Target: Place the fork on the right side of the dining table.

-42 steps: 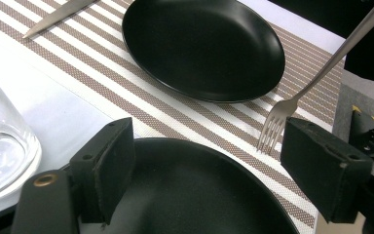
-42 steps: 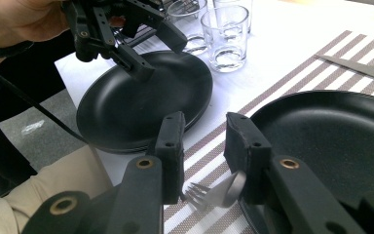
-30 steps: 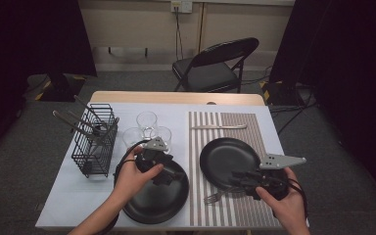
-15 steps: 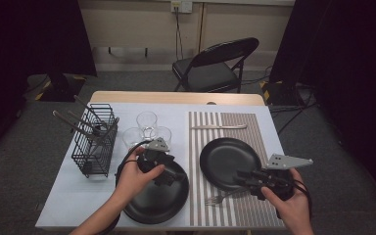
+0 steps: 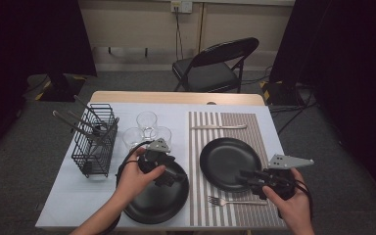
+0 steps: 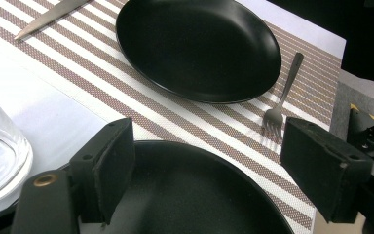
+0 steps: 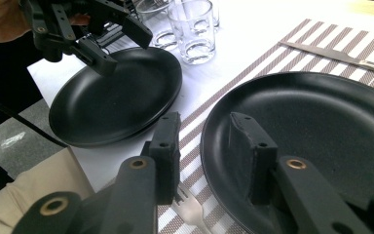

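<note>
Right gripper (image 5: 244, 177) hovers at near edge of black plate (image 5: 230, 163) on striped mat (image 5: 225, 132), jaws part-open, just been opening w/ plate rim between, not pinched. Fork (image 5: 236, 200) lies just beside, under jaws. Left gripper (image 5: 174, 177) wide open over stacked plates (image 5: 156, 200).

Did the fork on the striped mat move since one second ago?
No. The fork lies across the same stripes of the striped mat, just below the black plate.
</note>
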The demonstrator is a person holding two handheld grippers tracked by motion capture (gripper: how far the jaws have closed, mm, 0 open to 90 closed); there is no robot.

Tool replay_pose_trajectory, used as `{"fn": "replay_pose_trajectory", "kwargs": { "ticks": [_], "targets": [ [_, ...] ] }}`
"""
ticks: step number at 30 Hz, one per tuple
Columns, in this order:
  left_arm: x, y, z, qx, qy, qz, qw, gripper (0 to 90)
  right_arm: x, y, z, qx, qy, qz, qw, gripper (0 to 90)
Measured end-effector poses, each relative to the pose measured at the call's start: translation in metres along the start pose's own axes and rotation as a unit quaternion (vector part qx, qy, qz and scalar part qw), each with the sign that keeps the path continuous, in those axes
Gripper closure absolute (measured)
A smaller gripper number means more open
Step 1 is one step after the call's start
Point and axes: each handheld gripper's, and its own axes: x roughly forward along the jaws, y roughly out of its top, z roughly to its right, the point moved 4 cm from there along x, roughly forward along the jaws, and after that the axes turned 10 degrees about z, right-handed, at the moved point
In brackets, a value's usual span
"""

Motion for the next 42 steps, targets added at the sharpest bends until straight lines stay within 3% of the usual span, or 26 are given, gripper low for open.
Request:
{"fn": "replay_pose_trajectory", "kwargs": {
  "ticks": [3,10,13,18,26,34,42],
  "targets": [
    [0.0,-0.001,0.001,-0.001,0.0,0.0,1.0,20.2,0.0,-0.003,0.002,0.002,-0.003,-0.001,1.0,63.9],
    [-0.001,-0.001,0.004,0.006,-0.007,0.001,1.0,20.2,-0.004,-0.014,0.01,-0.011,-0.022,-0.008,0.9997,46.7],
    [-0.002,-0.002,0.004,0.005,-0.006,0.004,1.0,20.3,-0.005,-0.019,0.013,-0.018,-0.029,-0.012,0.9993,45.3],
    [-0.004,-0.004,0.003,0.004,-0.004,0.004,1.0,20.2,-0.008,-0.031,0.021,-0.023,-0.043,-0.025,0.9985,35.6],
    [-0.009,-0.007,0.003,0.008,-0.004,0.003,1.0,20.2,-0.013,-0.045,0.029,-0.026,-0.057,-0.029,0.9976,29.4],
    [-0.013,-0.014,-0.003,0.003,0.0,0.006,1.0,20.2,-0.017,-0.061,0.04,-0.027,-0.074,-0.038,0.9962,28.3],
    [-0.019,-0.014,-0.005,0.001,0.0,0.011,0.9999,20.2,-0.02,-0.066,0.042,-0.032,-0.079,-0.045,0.9954,28.3]
  ]
}}
